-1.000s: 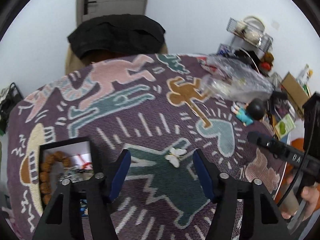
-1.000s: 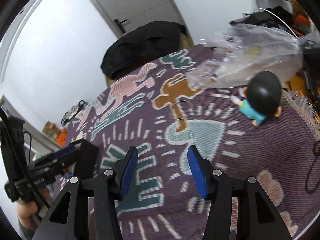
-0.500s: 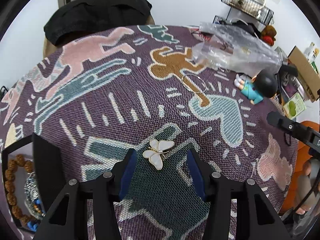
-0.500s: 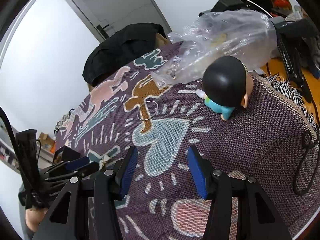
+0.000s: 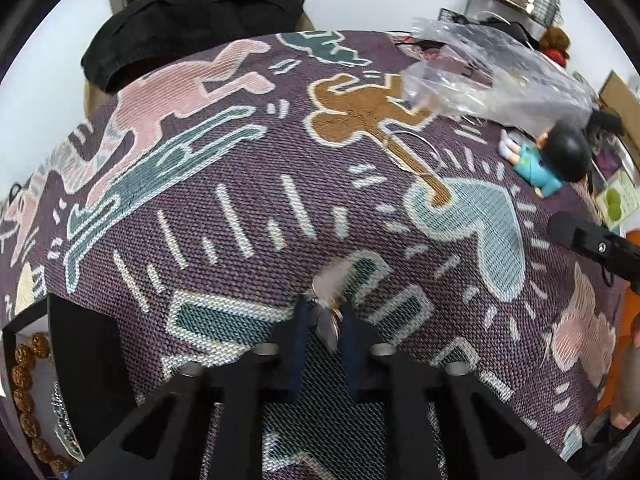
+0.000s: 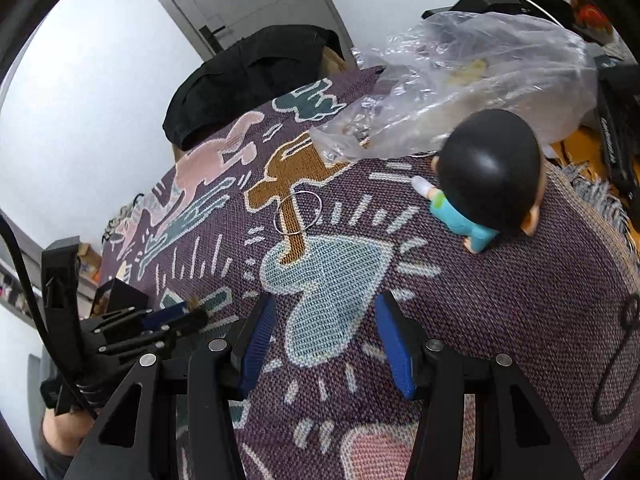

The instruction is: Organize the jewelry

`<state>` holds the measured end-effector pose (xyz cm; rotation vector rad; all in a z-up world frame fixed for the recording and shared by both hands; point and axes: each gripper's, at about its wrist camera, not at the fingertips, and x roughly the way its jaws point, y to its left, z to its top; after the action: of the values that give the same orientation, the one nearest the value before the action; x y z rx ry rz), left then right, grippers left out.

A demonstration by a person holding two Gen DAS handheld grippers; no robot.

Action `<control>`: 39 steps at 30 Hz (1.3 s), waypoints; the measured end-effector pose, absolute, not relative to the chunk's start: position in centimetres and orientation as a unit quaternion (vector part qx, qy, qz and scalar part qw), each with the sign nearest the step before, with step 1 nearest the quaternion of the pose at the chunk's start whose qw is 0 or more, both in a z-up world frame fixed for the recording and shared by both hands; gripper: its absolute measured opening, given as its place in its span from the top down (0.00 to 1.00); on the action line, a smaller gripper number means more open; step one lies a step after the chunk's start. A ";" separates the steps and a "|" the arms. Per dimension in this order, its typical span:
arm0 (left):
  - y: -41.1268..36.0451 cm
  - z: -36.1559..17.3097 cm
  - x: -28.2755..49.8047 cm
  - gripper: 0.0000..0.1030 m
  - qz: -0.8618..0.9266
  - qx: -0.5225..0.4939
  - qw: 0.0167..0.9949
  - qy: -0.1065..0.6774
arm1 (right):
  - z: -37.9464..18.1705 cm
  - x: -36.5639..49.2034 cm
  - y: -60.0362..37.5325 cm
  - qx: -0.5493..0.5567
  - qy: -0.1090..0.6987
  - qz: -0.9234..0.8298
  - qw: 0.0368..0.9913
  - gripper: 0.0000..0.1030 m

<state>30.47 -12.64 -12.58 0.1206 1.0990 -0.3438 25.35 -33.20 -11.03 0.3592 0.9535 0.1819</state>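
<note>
Across the whole table lies my biggest landmark, the purple woven cloth [image 5: 248, 184] with its pink, teal and brown figures. At twelve o'clock, beyond its far edge, a black garment [image 5: 192, 20] is draped over a chair. At two o'clock in my left wrist view a crumpled clear plastic bag [image 5: 492, 80] rests on the cloth, and just beside it, toward three o'clock, a black-haired figurine [image 5: 556, 156] in a teal shirt lies on its side. At eight o'clock stands a black jewelry box [image 5: 80, 344], open, with a brown bead bracelet [image 5: 24, 396] curving along its left side and something silvery next to it that I cannot make out.

My right gripper [image 6: 326, 340] hovers wide open over the pale blue heart shape, with nothing between its blue pads [image 6: 394, 348]. A thin wire hoop [image 6: 298, 212] lies flat on the brown figure at twelve o'clock from it, well apart.

My left gripper [image 5: 326, 328] is pinched narrow on the butterfly brooch [image 5: 328, 300], whose pale wings, blurred, stick up out of the blue pads [image 5: 304, 320] just above the cloth near the view's centre, at one o'clock from the box.
</note>
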 end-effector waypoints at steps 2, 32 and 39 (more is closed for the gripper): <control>-12.1 -12.4 30.7 0.93 -0.165 0.046 0.837 0.519 | -10.8 26.0 -32.7 0.164 0.457 0.093 0.869 0.49; -2.0 -5.3 30.2 0.93 -0.116 -0.016 0.885 0.451 | -14.6 37.0 -26.1 -0.019 0.518 0.079 0.851 0.28; 1.1 -5.7 29.2 0.93 -0.094 -0.026 0.885 0.454 | -15.2 37.7 -25.2 -0.047 0.521 0.080 0.848 0.39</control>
<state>29.25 1.14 -5.69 -0.0550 0.9451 -0.1958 37.66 -25.16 -15.16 -0.0988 1.0983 0.1695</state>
